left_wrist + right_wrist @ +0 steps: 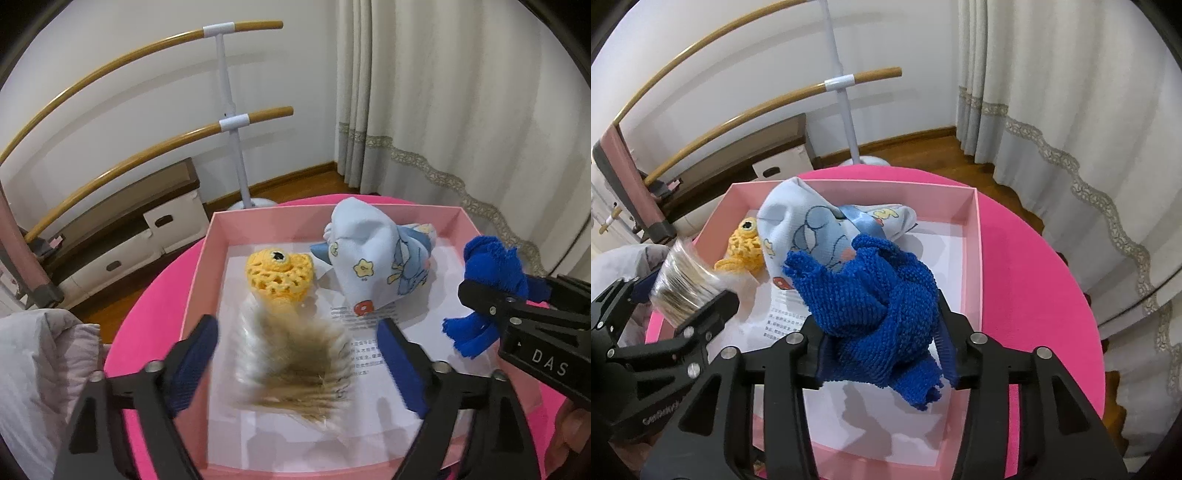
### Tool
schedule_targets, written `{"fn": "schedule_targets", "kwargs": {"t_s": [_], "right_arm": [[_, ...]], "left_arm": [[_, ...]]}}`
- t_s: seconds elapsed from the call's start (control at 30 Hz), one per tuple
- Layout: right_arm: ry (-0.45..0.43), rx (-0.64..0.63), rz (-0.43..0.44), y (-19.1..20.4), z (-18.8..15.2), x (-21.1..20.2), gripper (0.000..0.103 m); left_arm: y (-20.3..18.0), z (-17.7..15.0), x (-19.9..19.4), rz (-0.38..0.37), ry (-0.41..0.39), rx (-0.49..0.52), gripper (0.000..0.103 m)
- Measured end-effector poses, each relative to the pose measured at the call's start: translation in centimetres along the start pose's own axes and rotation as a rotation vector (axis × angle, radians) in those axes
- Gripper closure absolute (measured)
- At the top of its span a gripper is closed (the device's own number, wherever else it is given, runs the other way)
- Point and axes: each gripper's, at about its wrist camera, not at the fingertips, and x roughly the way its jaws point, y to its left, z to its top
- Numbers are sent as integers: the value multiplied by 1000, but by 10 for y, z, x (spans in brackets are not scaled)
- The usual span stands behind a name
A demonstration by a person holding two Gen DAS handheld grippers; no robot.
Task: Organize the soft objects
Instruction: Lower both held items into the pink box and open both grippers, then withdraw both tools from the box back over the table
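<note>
A pink box (192, 291) sits on a round pink table (147, 325). Inside lie a yellow crocheted toy (279, 275) and a light blue printed cloth (373, 266). My left gripper (299, 354) is open above the box, and a furry tan-and-white object (295, 369), blurred by motion, is between its fingers, apparently loose. My right gripper (882, 350) is shut on a blue knitted cloth (875, 306) and holds it above the box's right side (971, 258). The cloth (491, 273) and right gripper also show at the right of the left wrist view.
A printed paper sheet (365, 332) lines the box floor. A grey-white padded cloth (40, 369) lies left of the table. Behind stand wooden ballet bars (147, 147) on a white stand, low drawers (122, 236) and a curtain (461, 110).
</note>
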Motion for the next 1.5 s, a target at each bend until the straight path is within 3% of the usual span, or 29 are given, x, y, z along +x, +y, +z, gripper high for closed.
{"fn": "schedule_targets", "kwargs": {"t_s": [0.1,0.17,0.23,0.5,0.87,1.27,1.5], "right_arm": [[-11,16,1,-3,1,-3,25],[-20,21,3,-5,1,-6,18],[-29,28,-13,-7,1,-10,0],[-93,75,-1,-11,1,-33,0],[-207,38,18,12,-11,-98,0],[-347,48,33,22,-55,-169,0],[-417,71,45,25,-89,-201,0]], "left_arm": [[-5,4,0,5,-21,8,2],[-4,5,-1,11,-37,-1,0],[-2,6,-3,4,-48,-17,0],[1,2,-23,15,-104,-35,0],[21,-46,-90,22,-218,-48,0],[31,-99,-161,38,-339,-65,0],[31,-134,-178,26,-357,-66,0]]}}
